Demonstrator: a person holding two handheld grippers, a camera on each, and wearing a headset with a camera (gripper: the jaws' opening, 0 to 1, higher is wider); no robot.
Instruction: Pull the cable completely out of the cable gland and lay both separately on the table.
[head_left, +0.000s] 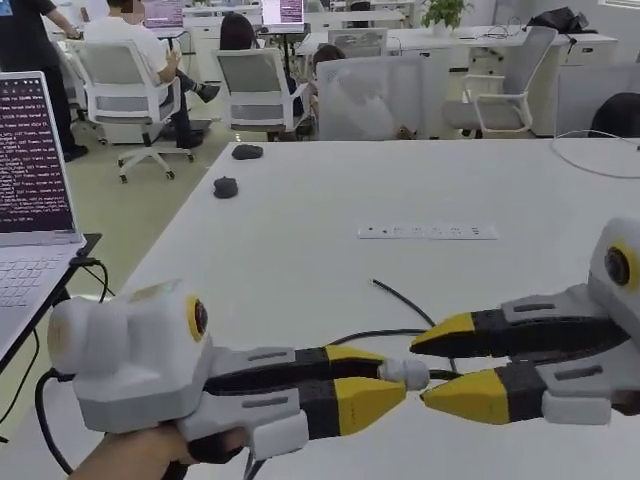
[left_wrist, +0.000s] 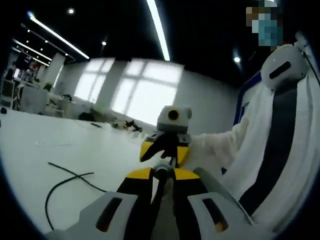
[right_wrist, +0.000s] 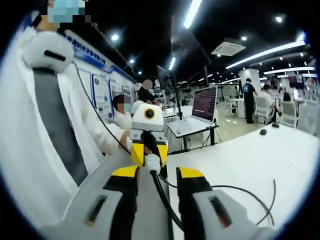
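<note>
The only writing in sight is on the laptop (head_left: 30, 160) at the left edge of the table (head_left: 300, 260), whose purple screen carries lines of pale text too small to read. In the right gripper view, posters under a blue banner hang on the wall behind the person, and they are not legible either. A white power strip (head_left: 427, 232) lies further out on the table.

The left gripper (head_left: 393, 376) is clenched on the white cable gland (head_left: 408, 373), which sticks out just past its yellow tips and is held above the table. The right gripper (head_left: 422, 372) faces it nose to nose, its jaws parted. The black cable (head_left: 404, 298) comes out of the gland and runs between those parted jaws without being pinched. From there it drops to the table and curls across the white top, its free end lying beyond the two grippers, toward the power strip.
</note>
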